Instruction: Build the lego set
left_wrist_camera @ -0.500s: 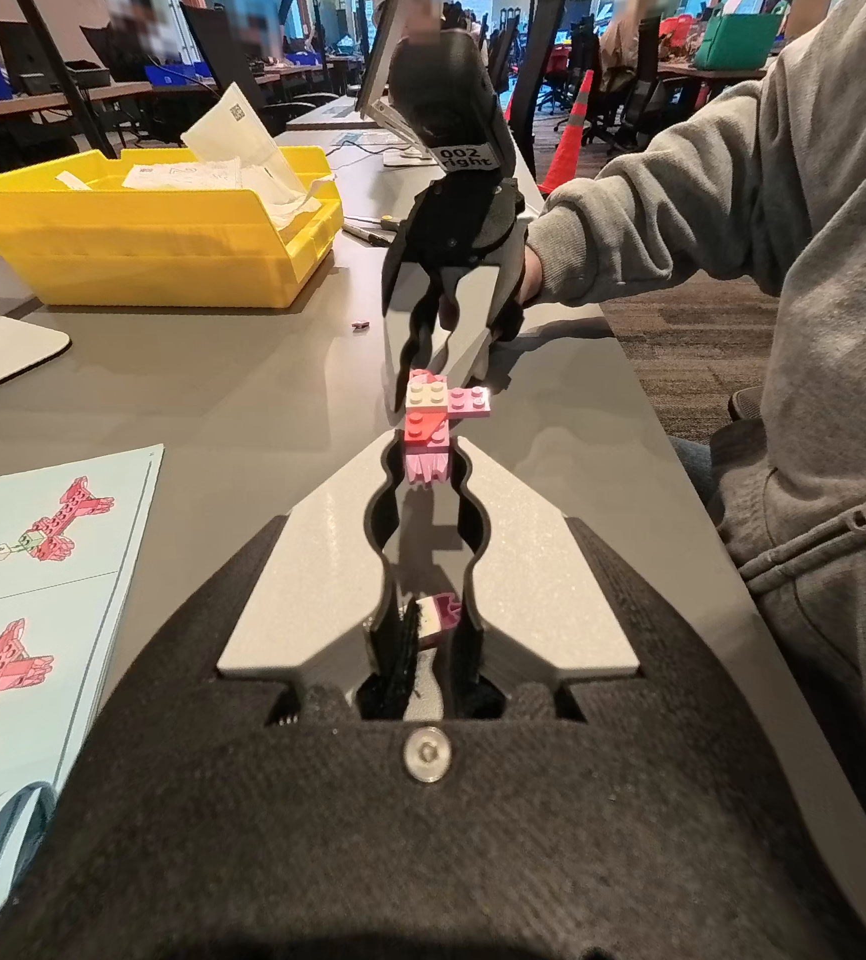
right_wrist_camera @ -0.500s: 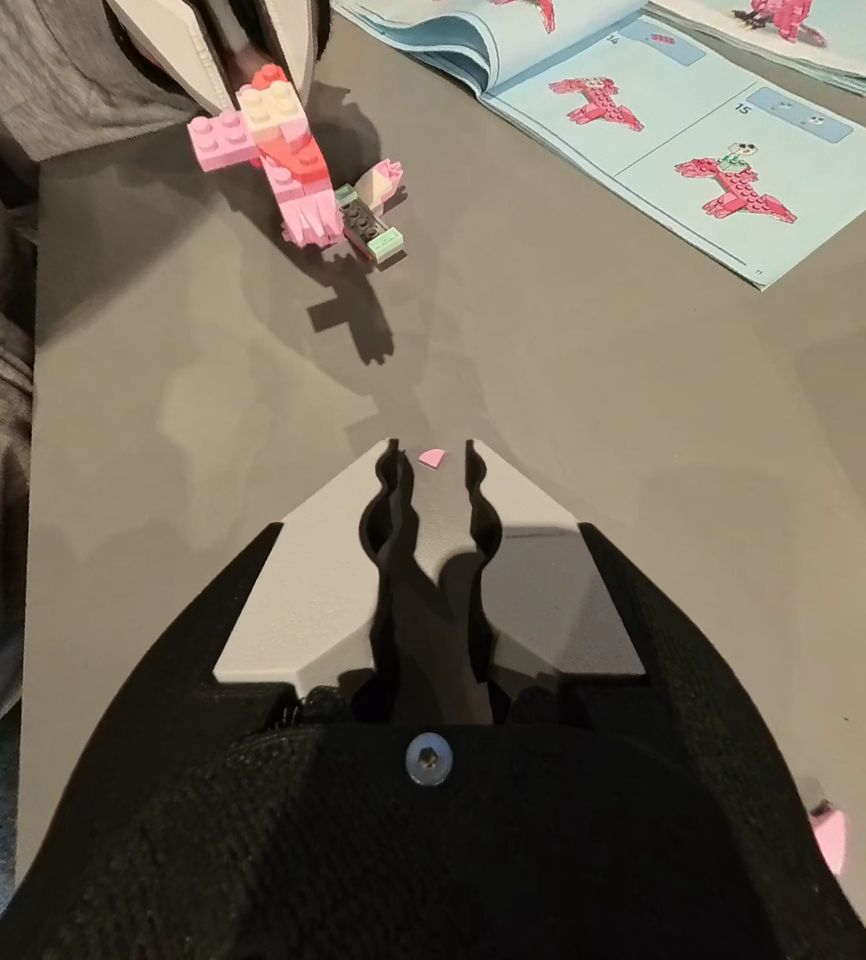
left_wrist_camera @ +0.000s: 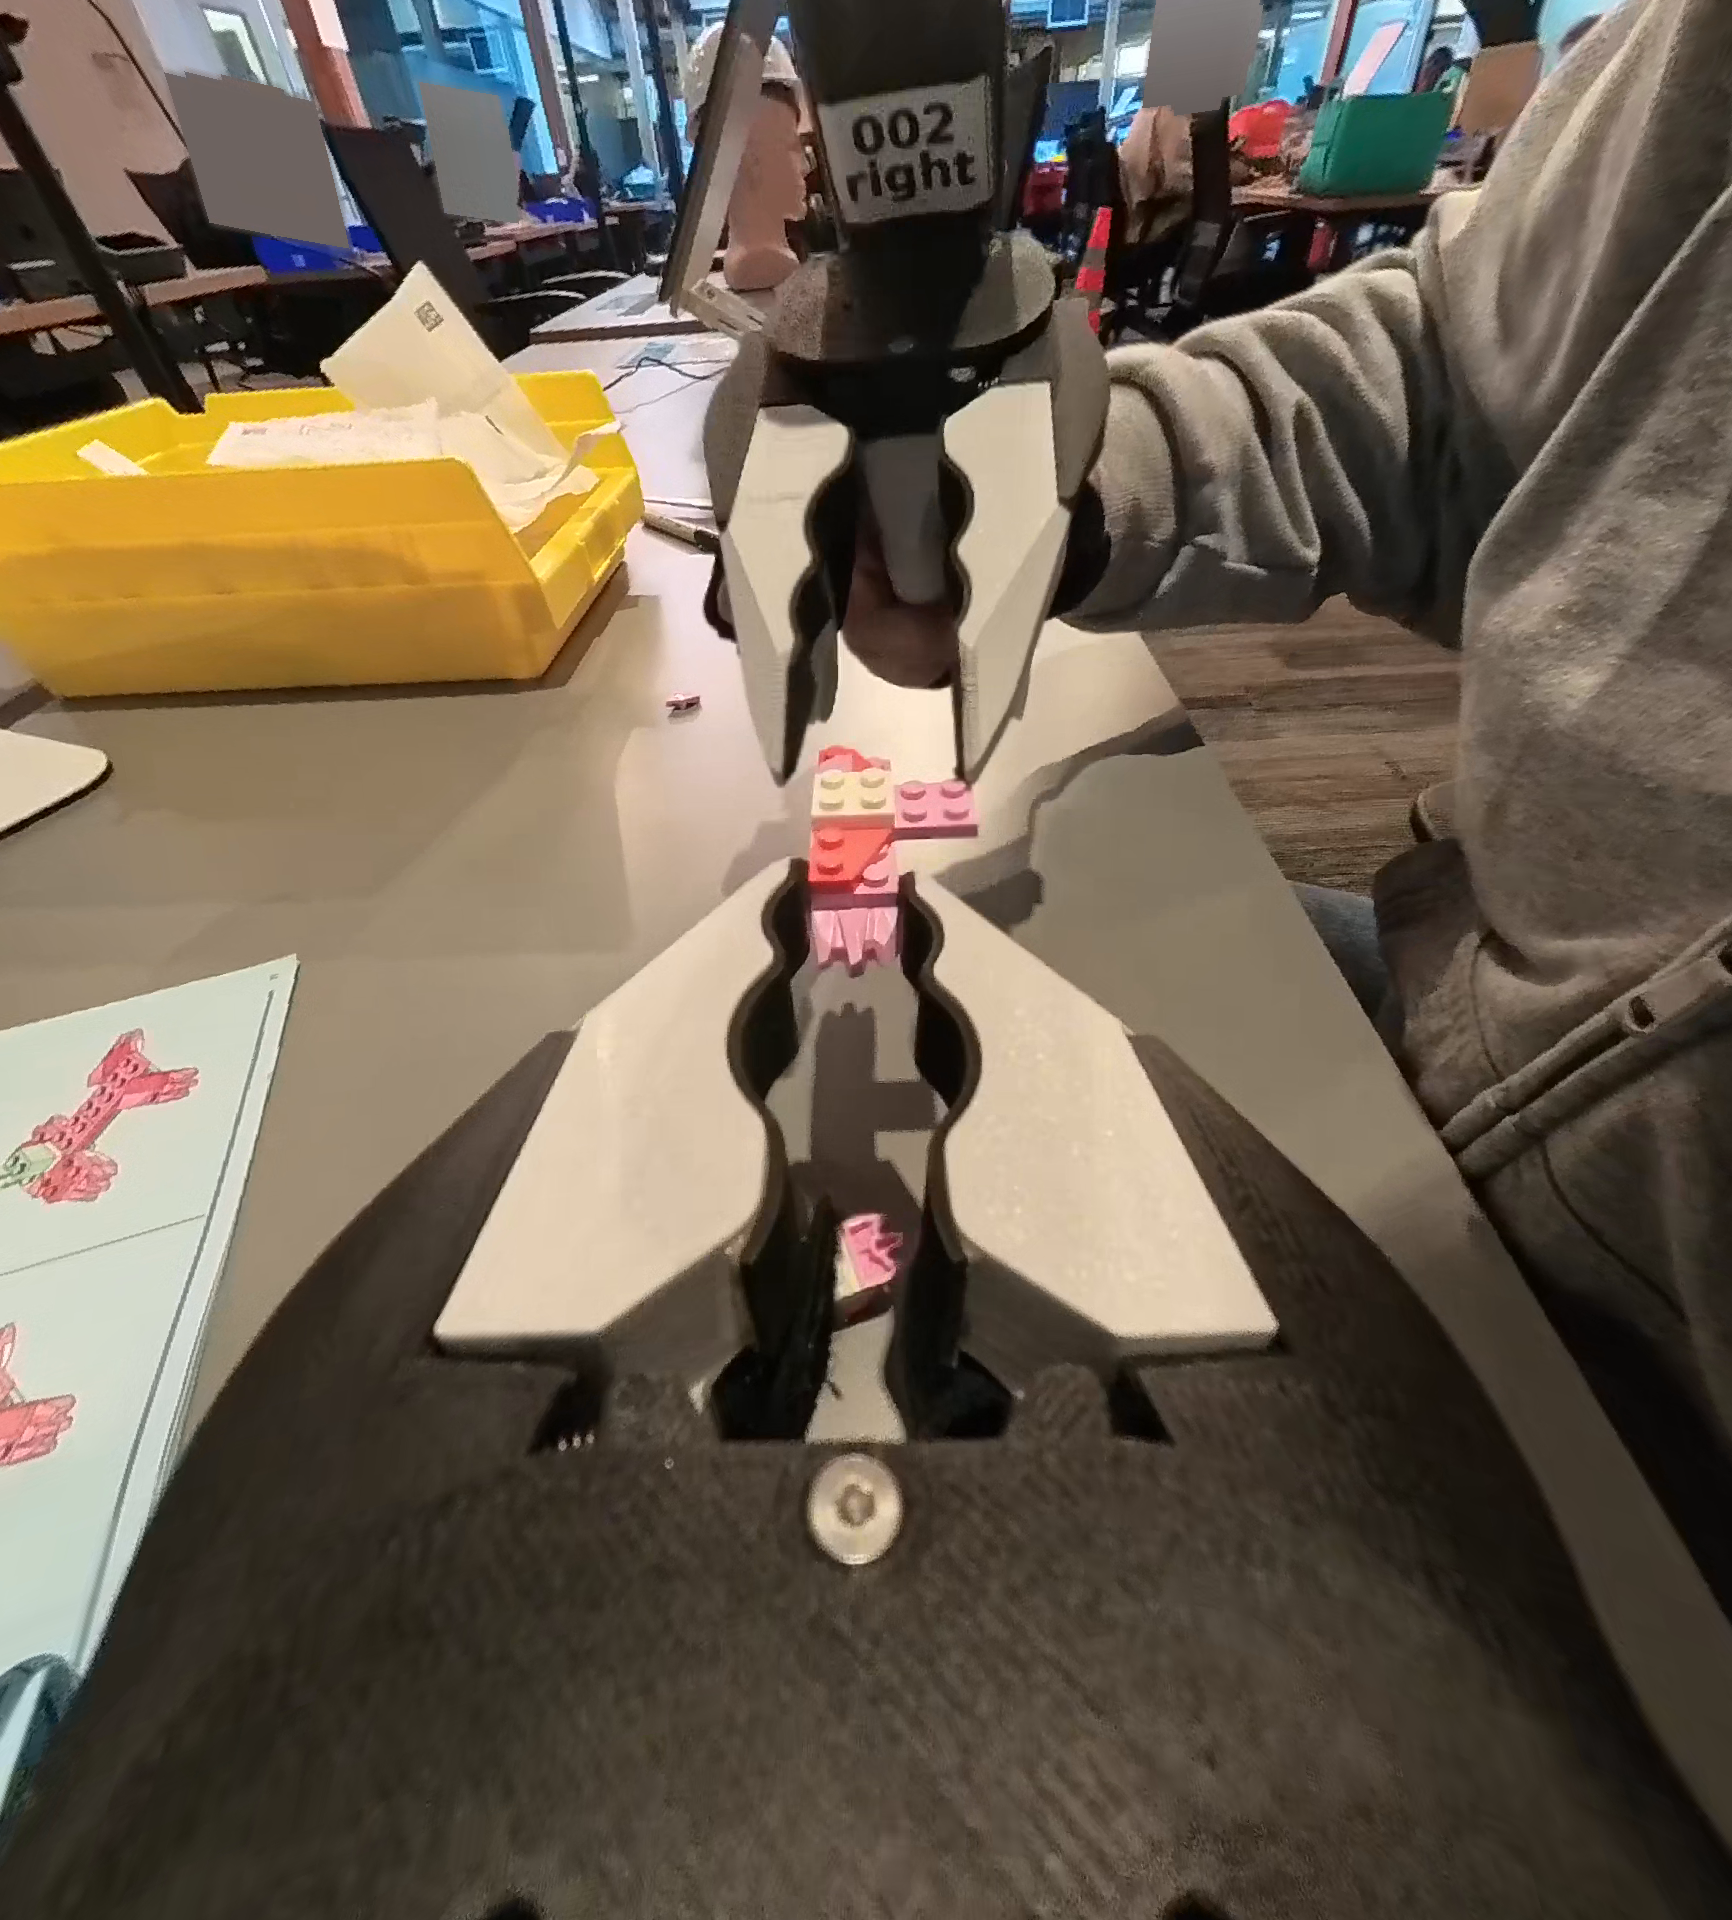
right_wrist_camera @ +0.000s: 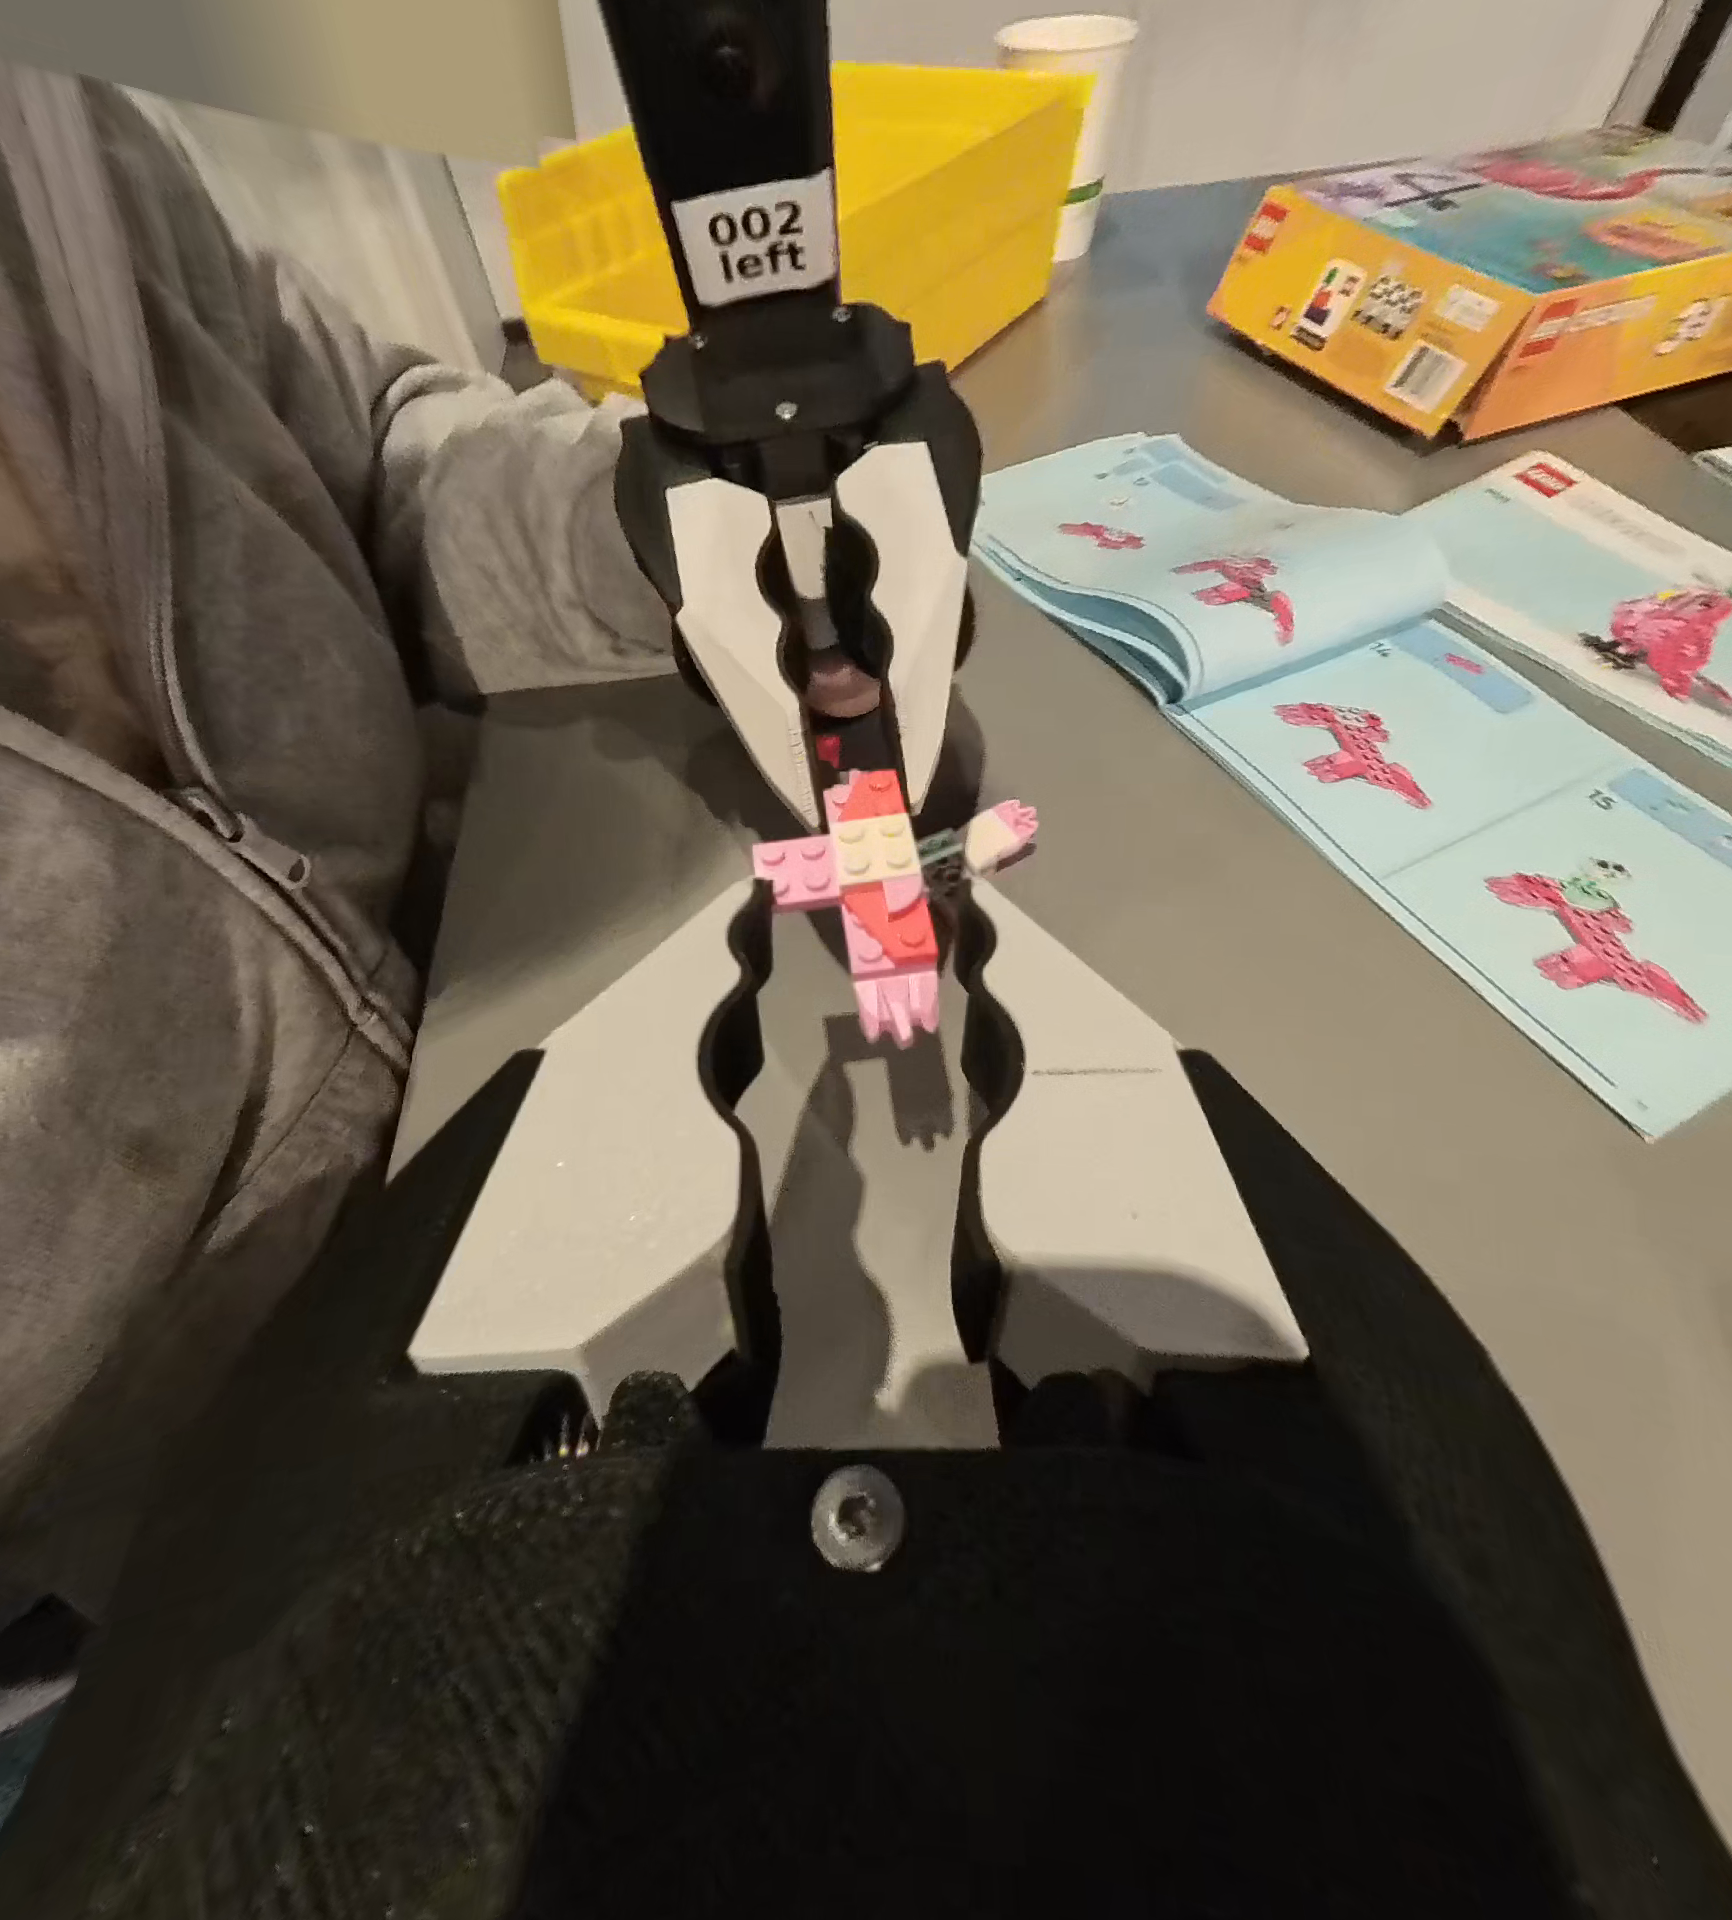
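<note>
Left claw (left_wrist_camera: 854,883) closed on the pink lego model (left_wrist_camera: 857,842), holding its tail end above the desk (left_wrist_camera: 374,810). Right claw (left_wrist_camera: 877,774) at twelve o'clock, parted, empty, its tips just beside the model's top plates.

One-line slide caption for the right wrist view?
Left gripper holds the pink lego assembly between the open right gripper's fingers, instruction booklet open alongside.

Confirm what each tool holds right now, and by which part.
The left tool grips the pink lego assembly by its coral and pink lower section, just above the fringed end. The right tool is open above it, holding nothing.
</note>
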